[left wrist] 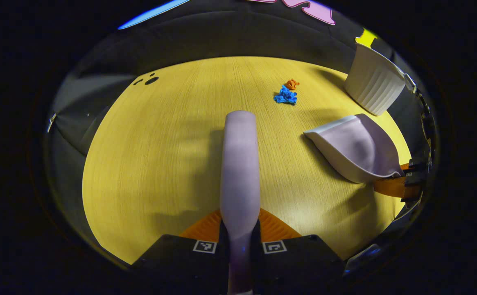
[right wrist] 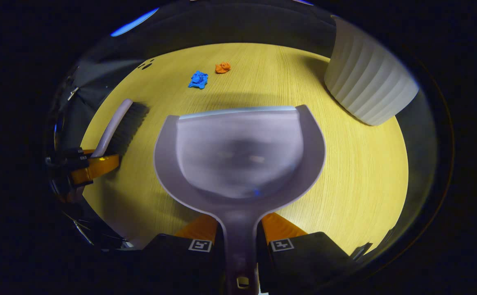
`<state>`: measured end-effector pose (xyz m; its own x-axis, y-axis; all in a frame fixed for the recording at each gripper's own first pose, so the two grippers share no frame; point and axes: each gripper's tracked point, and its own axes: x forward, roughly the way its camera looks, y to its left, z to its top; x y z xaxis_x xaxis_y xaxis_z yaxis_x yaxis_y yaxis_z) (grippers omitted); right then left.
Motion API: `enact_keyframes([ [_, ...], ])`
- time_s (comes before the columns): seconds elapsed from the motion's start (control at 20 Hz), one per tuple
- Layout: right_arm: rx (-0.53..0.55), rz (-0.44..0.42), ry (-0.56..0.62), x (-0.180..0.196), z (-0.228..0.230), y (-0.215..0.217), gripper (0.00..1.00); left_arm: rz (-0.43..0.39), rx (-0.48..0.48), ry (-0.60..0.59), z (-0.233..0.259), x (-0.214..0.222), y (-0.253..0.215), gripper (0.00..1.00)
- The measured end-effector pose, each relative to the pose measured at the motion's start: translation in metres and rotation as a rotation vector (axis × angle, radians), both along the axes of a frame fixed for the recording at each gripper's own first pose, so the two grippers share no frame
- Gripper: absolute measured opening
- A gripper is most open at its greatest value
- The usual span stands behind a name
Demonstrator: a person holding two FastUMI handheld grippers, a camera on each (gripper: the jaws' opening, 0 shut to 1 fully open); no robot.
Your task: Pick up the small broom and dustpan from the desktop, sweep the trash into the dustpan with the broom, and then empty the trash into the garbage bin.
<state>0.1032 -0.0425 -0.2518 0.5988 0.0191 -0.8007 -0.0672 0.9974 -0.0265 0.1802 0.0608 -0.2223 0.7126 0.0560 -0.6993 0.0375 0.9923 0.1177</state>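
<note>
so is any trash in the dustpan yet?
No, the dustpan held by the right gripper is bare inside, and the blue scrap and orange scrap lie on the table.

We see open desktop [left wrist: 160, 155] between the held broom [left wrist: 240, 164] and dustpan [right wrist: 238, 155] and the blue scrap [left wrist: 285, 95] and orange scrap [left wrist: 292, 84]. The ribbed bin [right wrist: 365, 90] blocks the far right edge.

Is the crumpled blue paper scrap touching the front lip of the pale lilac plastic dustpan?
Apart. In the right gripper view, bare wooden tabletop separates the crumpled blue paper scrap from the pale lilac plastic dustpan.
</note>
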Motion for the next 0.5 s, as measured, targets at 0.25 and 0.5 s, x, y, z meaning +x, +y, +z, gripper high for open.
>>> enact_keyframes([
  [0.25,-0.018,0.049,-0.009,-0.004,0.013,-0.004,0.36,-0.06,0.036,-0.045,0.033,0.036,0.003,0.26],
  [0.5,-0.035,0.094,-0.015,0.014,0.028,-0.013,0.36,-0.155,0.119,-0.062,0.062,0.098,0.007,0.26],
])
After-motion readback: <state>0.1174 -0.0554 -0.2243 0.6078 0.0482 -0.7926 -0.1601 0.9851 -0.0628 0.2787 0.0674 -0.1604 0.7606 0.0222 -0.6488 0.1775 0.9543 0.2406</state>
